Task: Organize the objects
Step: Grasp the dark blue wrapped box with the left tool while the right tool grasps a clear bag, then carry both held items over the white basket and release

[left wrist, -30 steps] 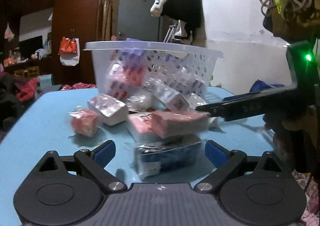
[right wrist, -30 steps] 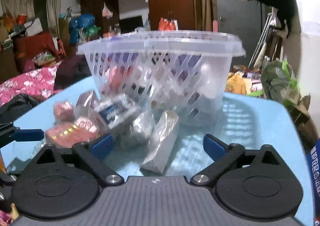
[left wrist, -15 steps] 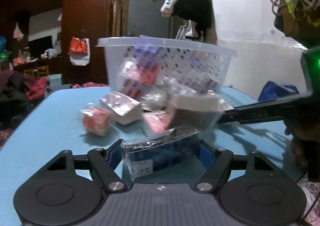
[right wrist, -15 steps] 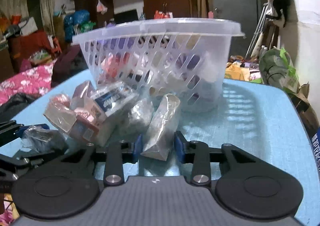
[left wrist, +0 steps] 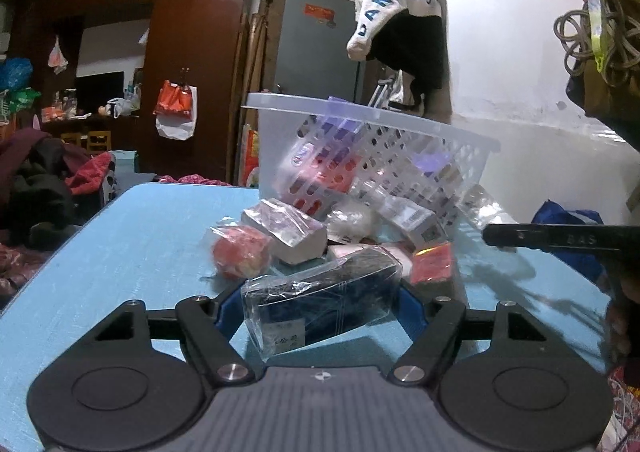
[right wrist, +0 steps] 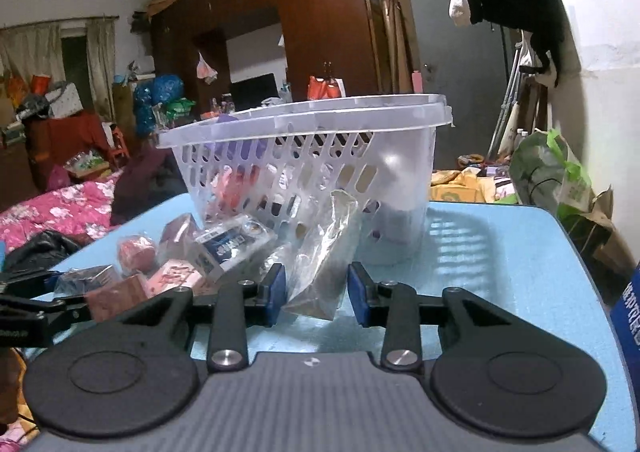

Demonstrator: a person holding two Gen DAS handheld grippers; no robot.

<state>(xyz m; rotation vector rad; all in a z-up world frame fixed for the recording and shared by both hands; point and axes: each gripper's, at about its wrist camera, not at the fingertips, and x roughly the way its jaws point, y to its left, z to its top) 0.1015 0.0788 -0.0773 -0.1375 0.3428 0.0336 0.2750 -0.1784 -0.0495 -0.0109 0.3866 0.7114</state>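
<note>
My left gripper (left wrist: 316, 304) is shut on a dark blue box in clear wrap (left wrist: 320, 304) and holds it just above the blue table (left wrist: 132, 244). My right gripper (right wrist: 317, 290) is shut on a clear-wrapped brownish packet (right wrist: 324, 252) that stands tilted against the white slotted basket (right wrist: 304, 156). The basket (left wrist: 372, 160) holds several wrapped items. A pile of wrapped packets lies in front of it: a red ball (left wrist: 240, 252), a grey-white box (left wrist: 288, 232), a pink box (right wrist: 172, 276) and a blue-labelled box (right wrist: 228, 244).
The right gripper's finger (left wrist: 560, 240) reaches in from the right in the left wrist view. The left gripper (right wrist: 24, 292) shows at the left edge in the right wrist view. A bed with a pink cover (right wrist: 60, 212) and clutter surround the table.
Both grippers went from open to shut: the left closed on the dark blue box and lifted it, the right closed on the clear-wrapped packet and raised it against the basket.
</note>
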